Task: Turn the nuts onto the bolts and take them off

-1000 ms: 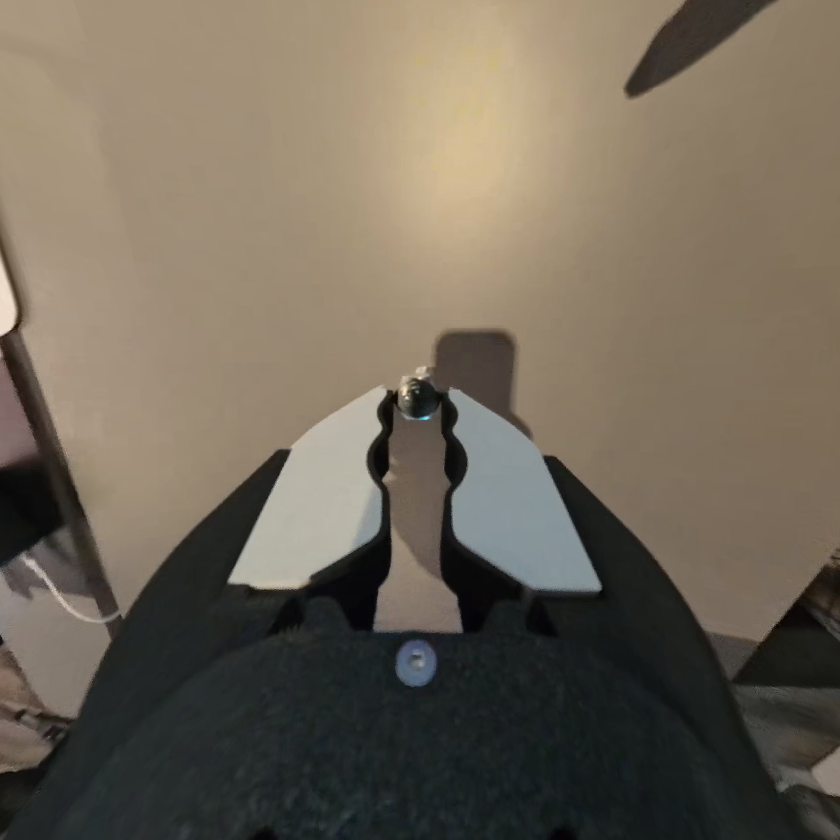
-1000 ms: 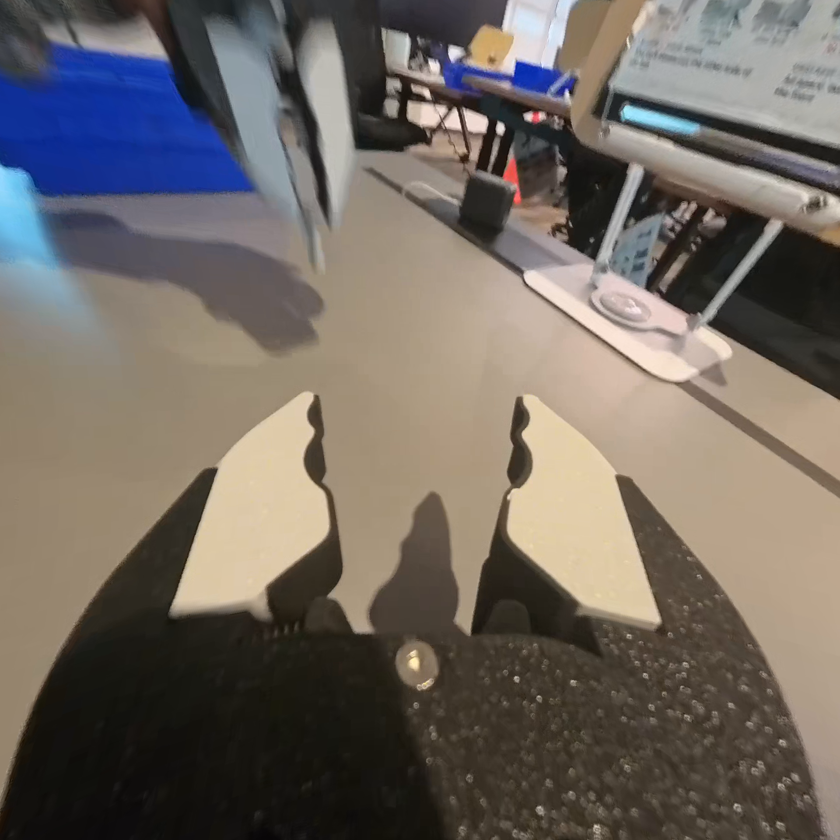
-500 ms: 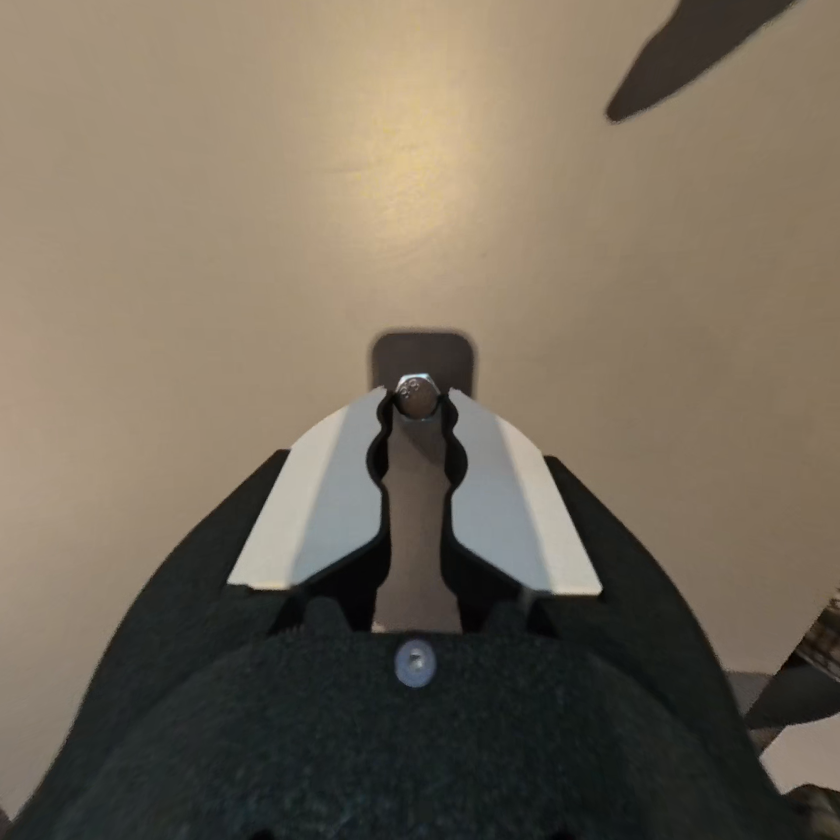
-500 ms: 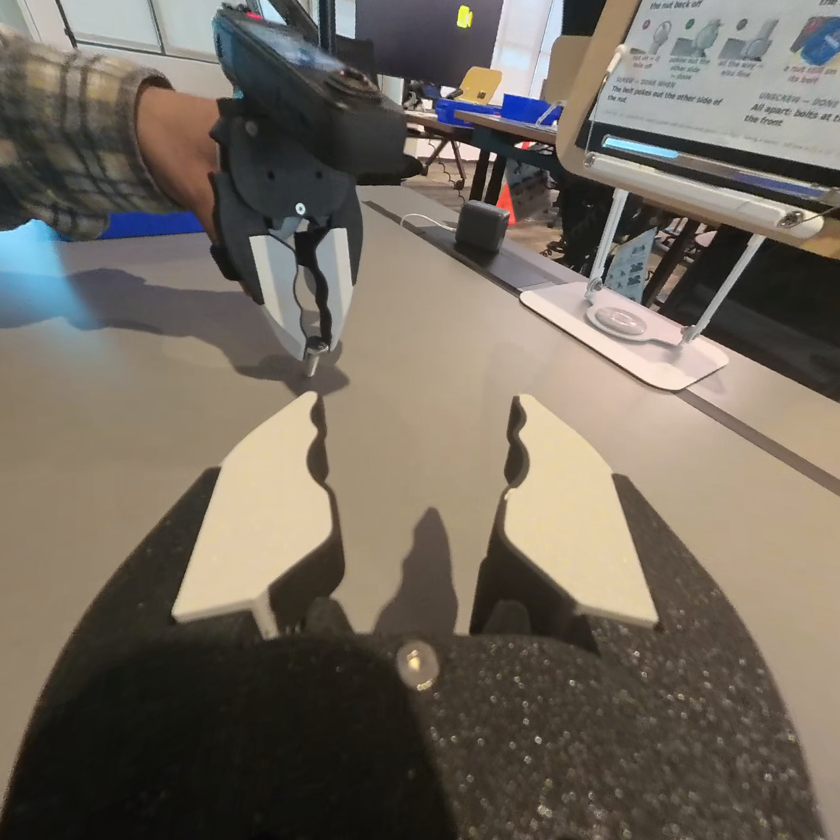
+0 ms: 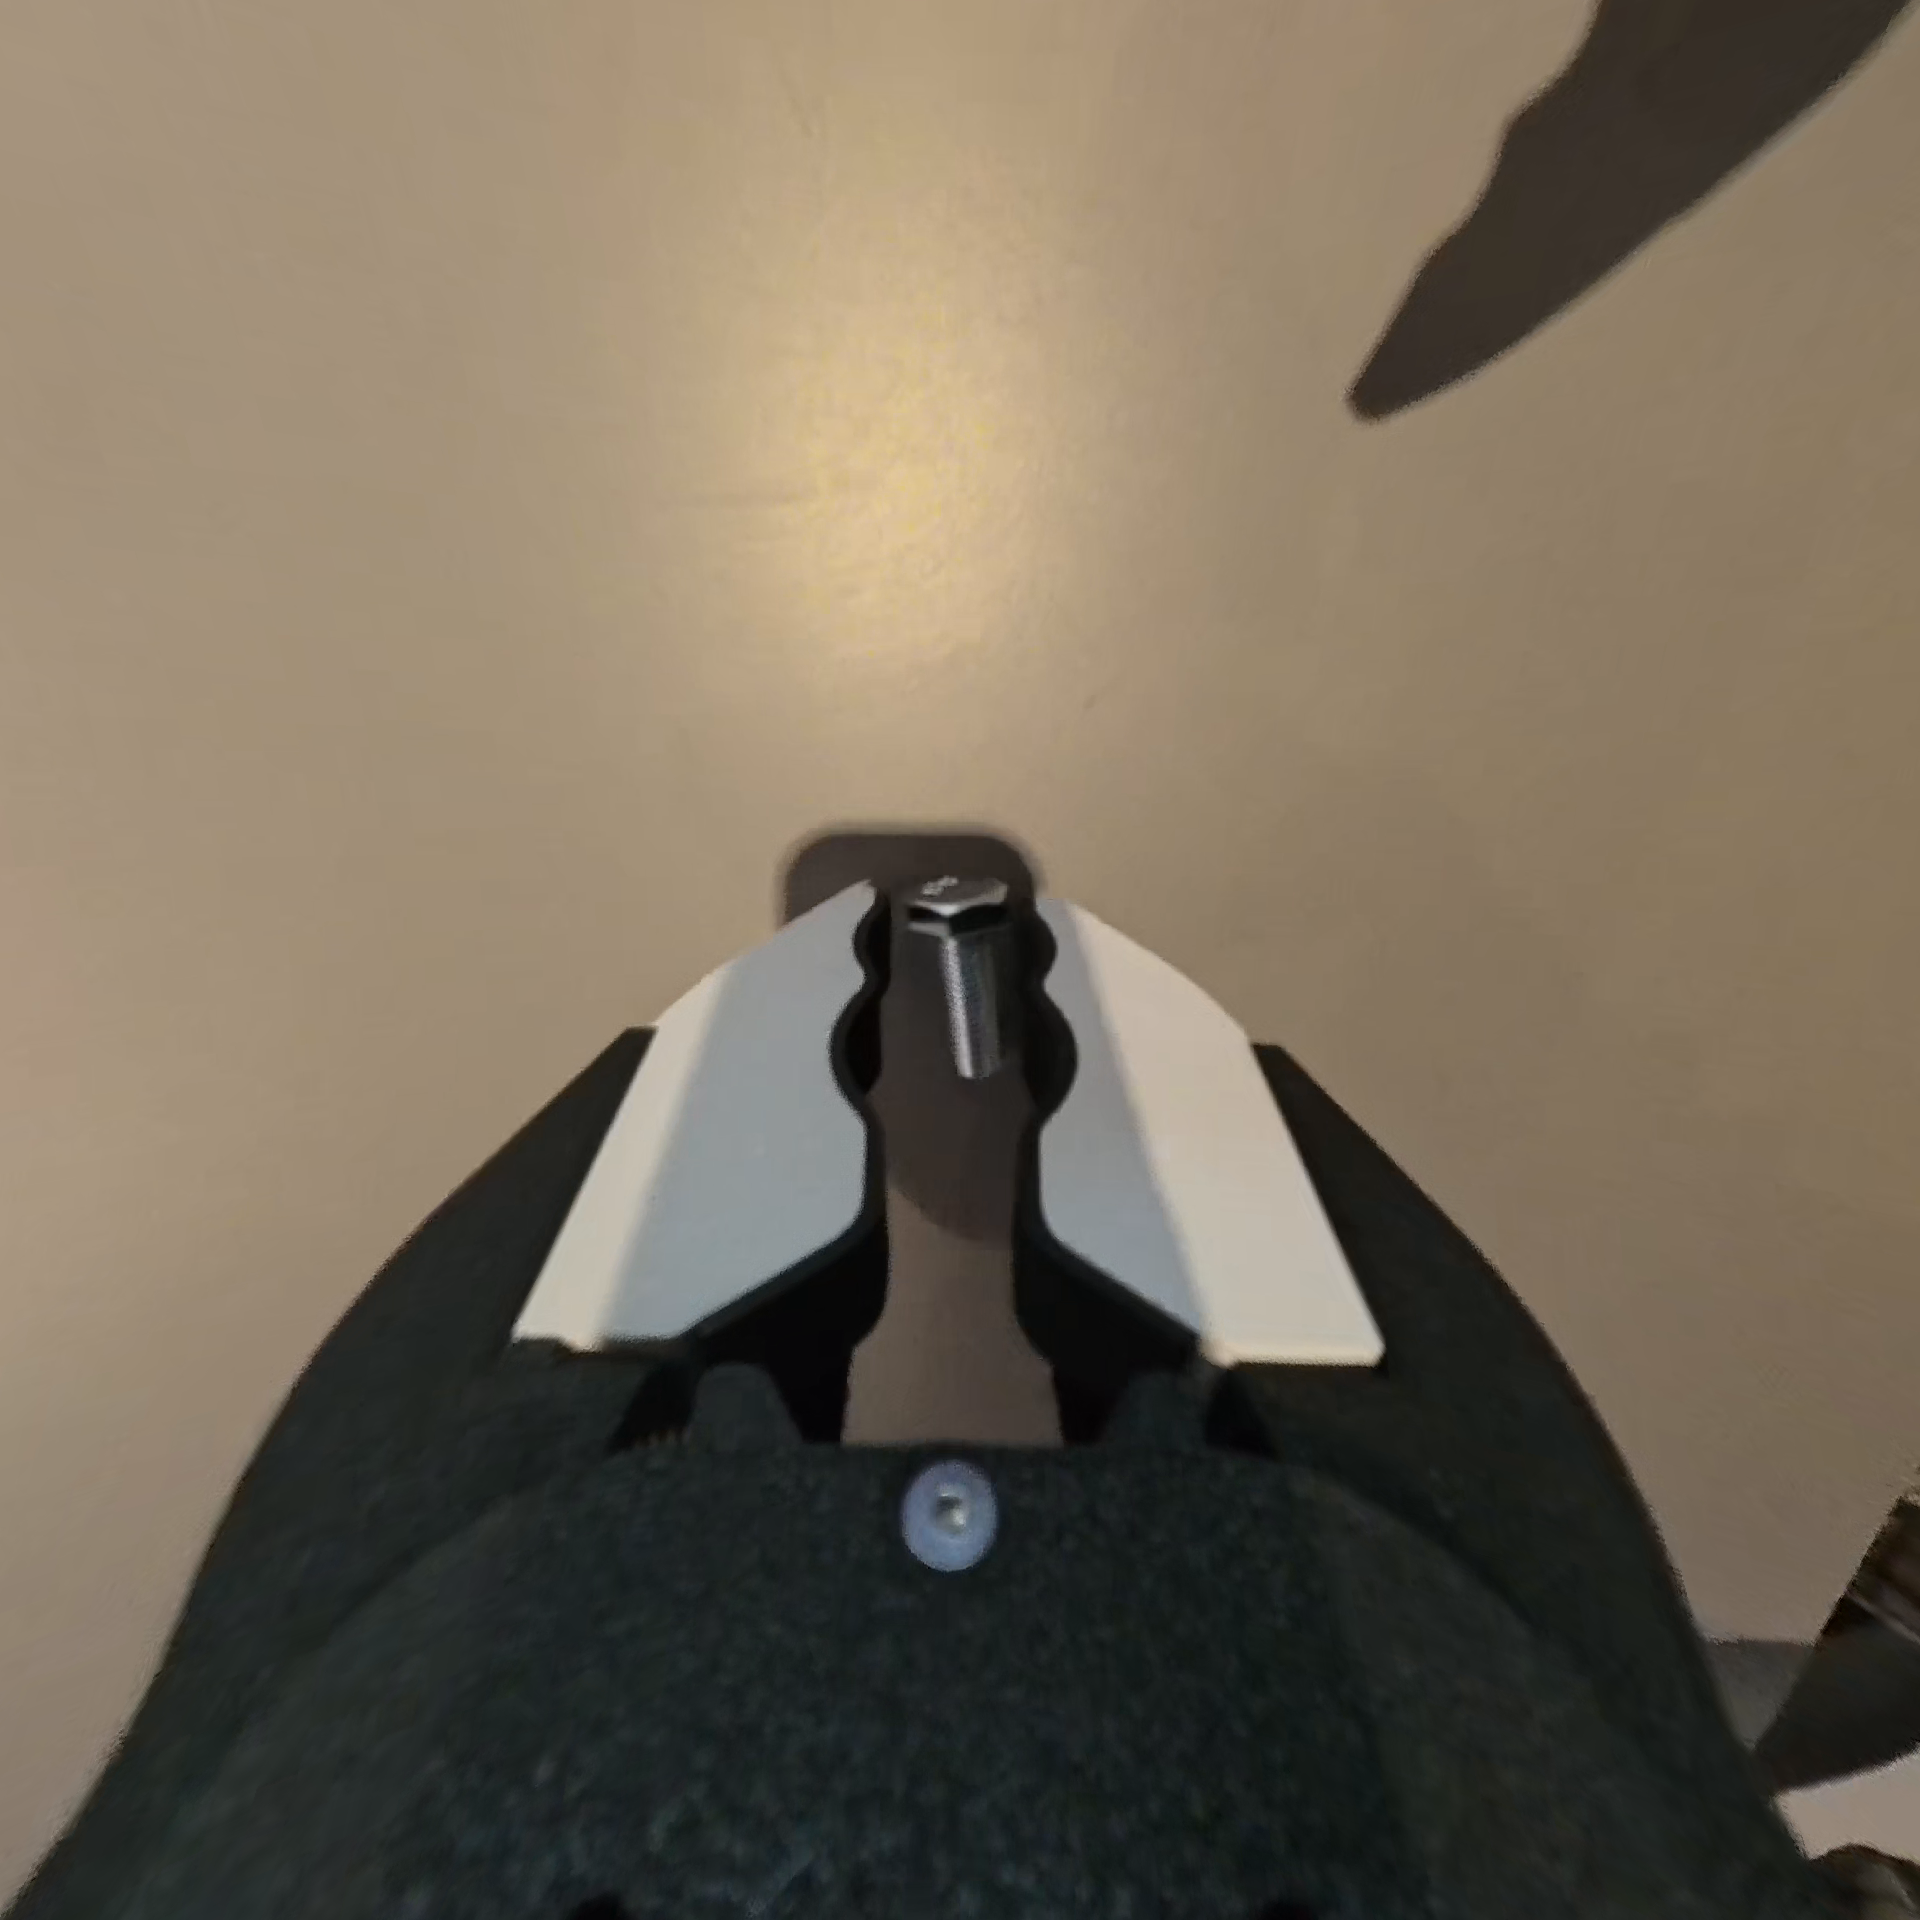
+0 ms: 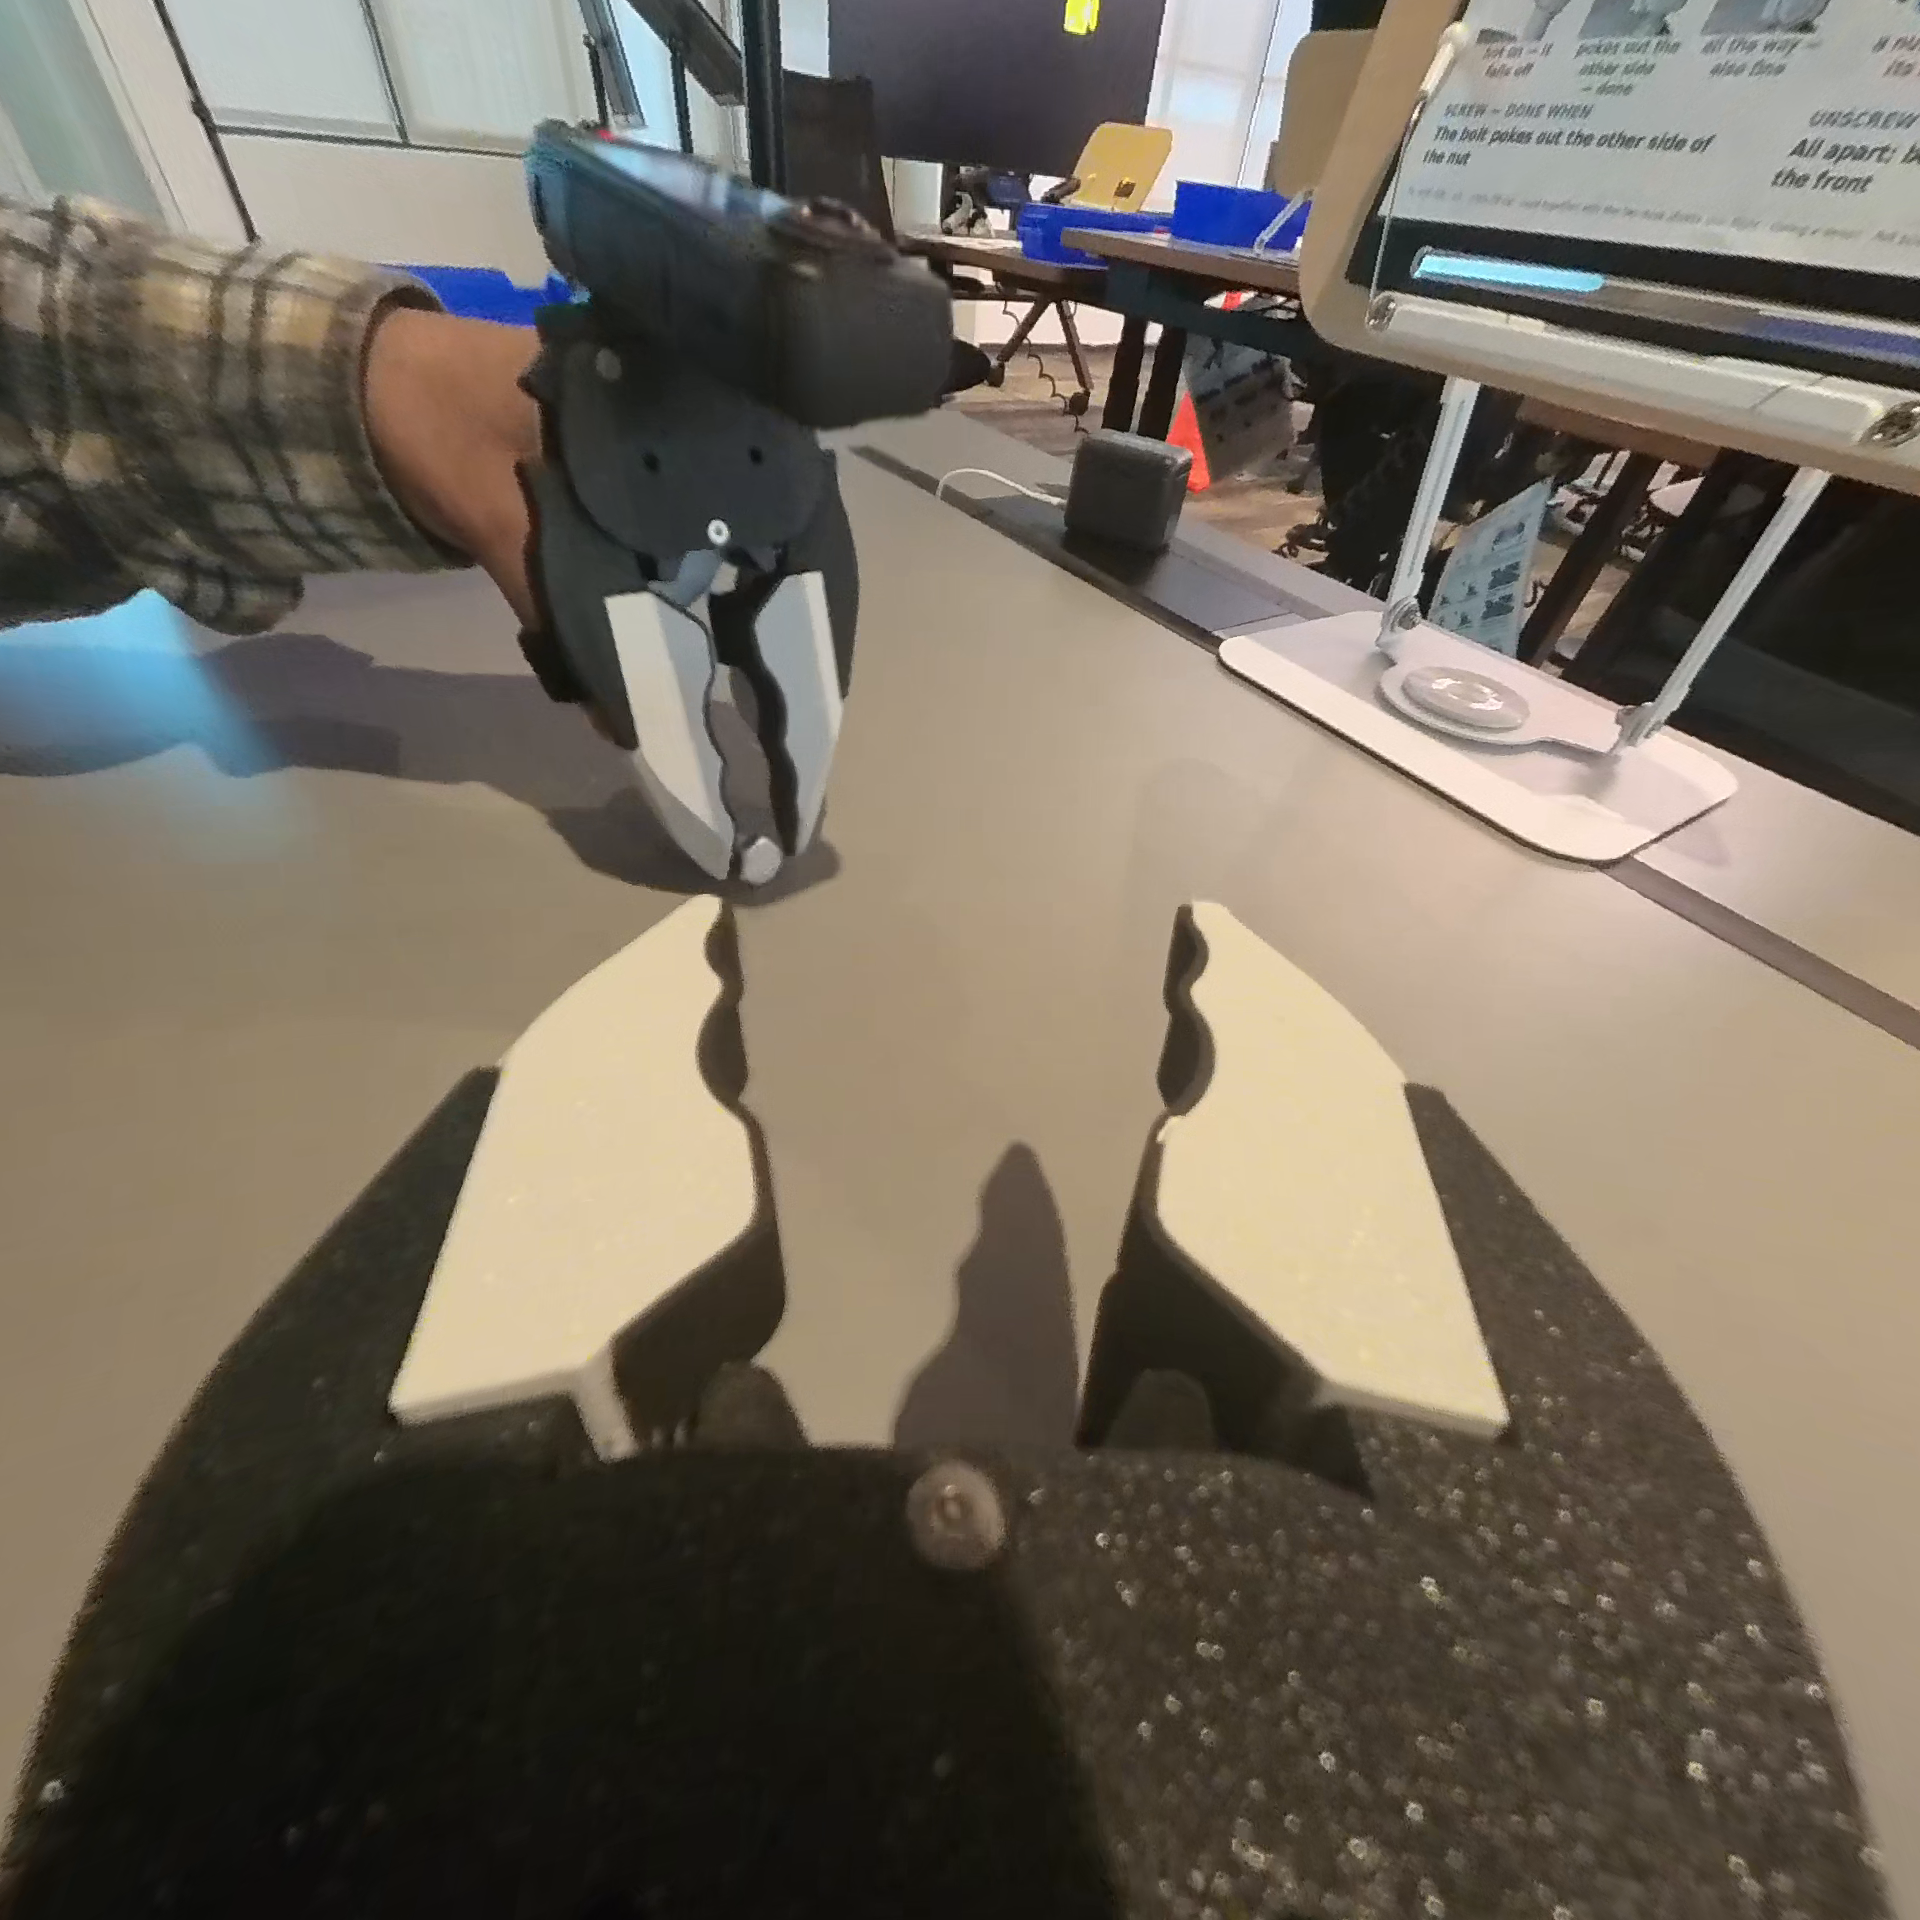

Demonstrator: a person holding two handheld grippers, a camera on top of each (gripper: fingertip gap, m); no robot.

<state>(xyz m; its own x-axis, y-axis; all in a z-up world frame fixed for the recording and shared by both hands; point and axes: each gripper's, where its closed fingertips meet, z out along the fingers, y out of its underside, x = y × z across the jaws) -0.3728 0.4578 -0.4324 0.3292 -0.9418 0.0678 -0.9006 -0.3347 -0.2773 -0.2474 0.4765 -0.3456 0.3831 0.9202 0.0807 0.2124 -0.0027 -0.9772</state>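
Observation:
A silver hex bolt lies on the grey table between my left gripper's fingertips, its head at the tips and its threaded shank pointing back toward the camera. My left gripper has its jaws slightly apart, with a thin gap on each side of the bolt's head. The right wrist view shows the left gripper tip-down on the table with the bolt's head facing me. My right gripper is open and empty, low over the table just in front of the bolt. No nut is in view.
A hand in a plaid sleeve holds the left gripper. A screen on a white stand is at the right. A black cube with a white cable sits at the far table edge. A blue patch is at the left. Across from one pair of fingers to the other is roughly 15 centimeters.
The left gripper came down to the table. The bolt went from upright in the tips to lying flat, and the jaws widened a little. The right gripper stayed open and moved closer.

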